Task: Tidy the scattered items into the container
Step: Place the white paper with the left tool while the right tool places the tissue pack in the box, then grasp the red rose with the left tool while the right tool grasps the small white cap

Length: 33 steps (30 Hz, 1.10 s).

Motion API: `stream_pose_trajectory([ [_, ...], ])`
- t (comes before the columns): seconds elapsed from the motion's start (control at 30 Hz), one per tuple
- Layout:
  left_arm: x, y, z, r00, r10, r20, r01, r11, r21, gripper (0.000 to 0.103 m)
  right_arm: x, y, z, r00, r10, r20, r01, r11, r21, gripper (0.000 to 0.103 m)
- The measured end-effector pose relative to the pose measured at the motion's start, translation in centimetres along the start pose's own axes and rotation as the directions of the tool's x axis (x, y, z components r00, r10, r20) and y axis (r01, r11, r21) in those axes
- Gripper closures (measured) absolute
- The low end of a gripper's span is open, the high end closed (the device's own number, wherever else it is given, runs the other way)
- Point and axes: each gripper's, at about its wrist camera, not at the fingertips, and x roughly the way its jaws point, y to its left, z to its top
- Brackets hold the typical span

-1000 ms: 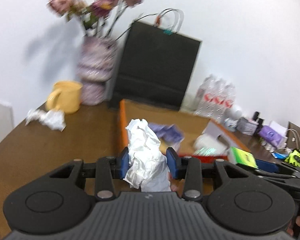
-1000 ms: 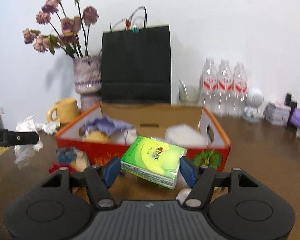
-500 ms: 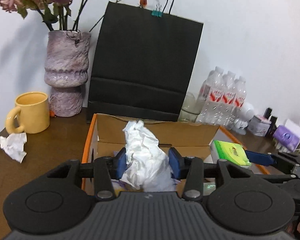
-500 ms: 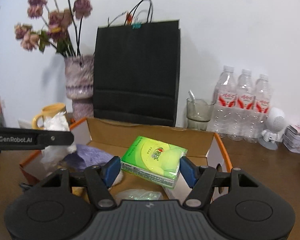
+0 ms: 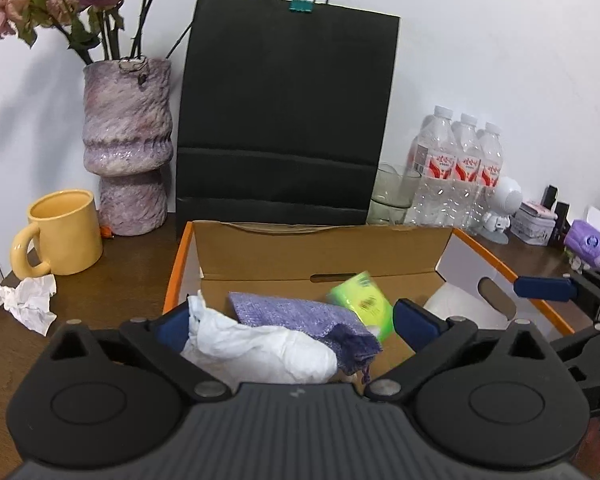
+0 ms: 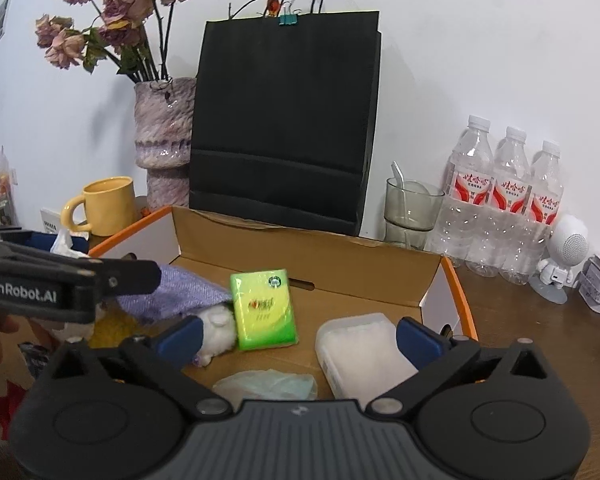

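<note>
The orange-rimmed cardboard box [image 5: 320, 248] [image 6: 308, 256] lies open under both grippers. My left gripper [image 5: 296, 322] is open above it; the white crumpled paper [image 5: 256, 350] lies loose between its spread fingers, on a purple cloth [image 5: 300, 316]. My right gripper [image 6: 298, 334] is open over the box. The green tissue pack [image 6: 264, 308] lies on the box floor, blurred in the left wrist view [image 5: 362, 304]. A white plastic container [image 6: 360, 354] and a clear bag [image 6: 268, 386] also lie inside. Another crumpled paper [image 5: 20, 300] lies on the table at left.
A yellow mug [image 5: 58, 236], a purple vase with dried flowers [image 5: 126, 152] and a black paper bag [image 5: 284, 116] stand behind the box. Water bottles [image 6: 504, 200], a glass [image 6: 410, 212], a white figurine [image 6: 560, 256] and small boxes stand at right.
Both grippers have opened. The crumpled paper has dropped from the left gripper into the box, and the green tissue pack has fallen from the right gripper onto the box floor.
</note>
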Motion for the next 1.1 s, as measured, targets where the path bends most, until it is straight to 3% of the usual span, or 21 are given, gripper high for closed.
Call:
stream_pose_trajectory([
  [0.43,-2.3,-0.6,0.2,0.999,0.001,0.04,-0.002,1.0,0.025,0.0,-1.0,0.5,0.1,1.0,-0.015,0.004,0.015,1.0,-0.015,0.0],
  [0.7,-7.2,0.2,-1.3,0.995,0.005,0.096,-0.008,1.0,0.031,0.0,-5.8,-0.2,-1.3,0.998,-0.027,0.049,0.027,1.0,0.004,0.0],
  [1.1,-11.0,2.3,-6.6,0.999,0.038,0.023,-0.038,0.999,-0.007,0.0,-10.6,-1.0,-6.9,1.0,-0.031,0.001,0.031,0.999,0.018,0.0],
])
